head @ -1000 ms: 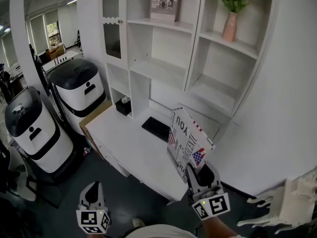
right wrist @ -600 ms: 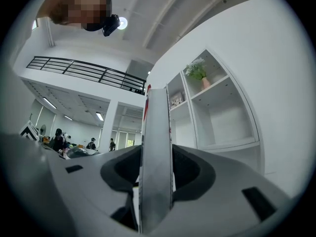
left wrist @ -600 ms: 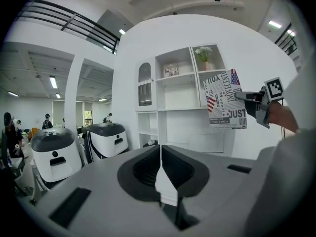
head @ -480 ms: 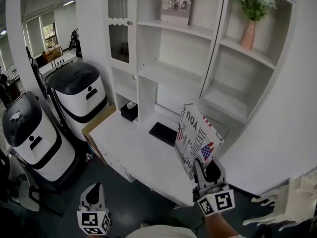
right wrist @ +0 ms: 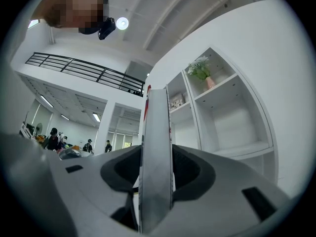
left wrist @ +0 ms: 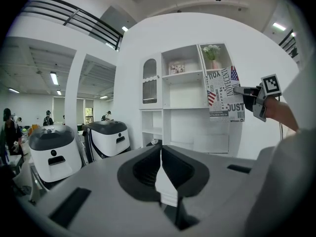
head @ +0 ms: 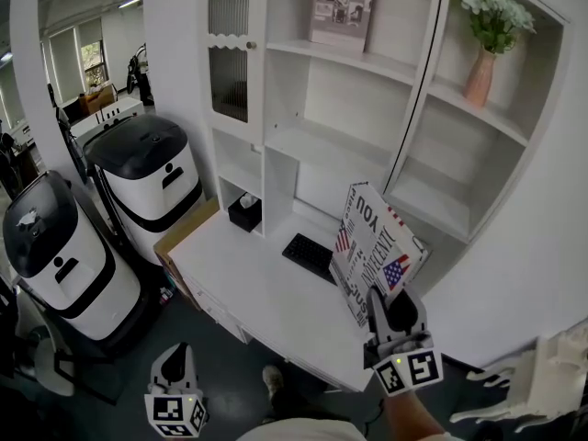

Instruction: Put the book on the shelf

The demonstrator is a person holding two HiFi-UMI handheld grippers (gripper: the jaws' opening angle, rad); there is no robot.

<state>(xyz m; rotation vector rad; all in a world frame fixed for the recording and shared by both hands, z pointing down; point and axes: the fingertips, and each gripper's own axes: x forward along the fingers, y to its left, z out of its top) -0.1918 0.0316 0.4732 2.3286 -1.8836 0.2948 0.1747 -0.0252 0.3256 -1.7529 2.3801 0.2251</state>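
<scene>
Head view: my right claw point(head: 390, 312) pinches the book point(head: 375, 244) by its lower edge, upright above the desk point(head: 248, 278) and in front of the shelf point(head: 312, 145), probably so it can slide in standing, while my left claw point(head: 173, 361) hangs low, pressed together and empty.

2 wht units point(head: 152, 168) point(head: 60, 246), 1 vase point(head: 478, 76), 1 kbd point(head: 310, 255), 1 flag-print book point(head: 375, 246).

Shelf point(head: 367, 60): right lower bay point(head: 436, 209) and middle bay point(head: 326, 145) open-fronted, clear. Vase point(head: 479, 76) fills upper right, frame point(head: 342, 7) top middle. Keyboard point(head: 310, 255), box point(head: 244, 212) clutter desk point(head: 248, 283) rear.
</scene>
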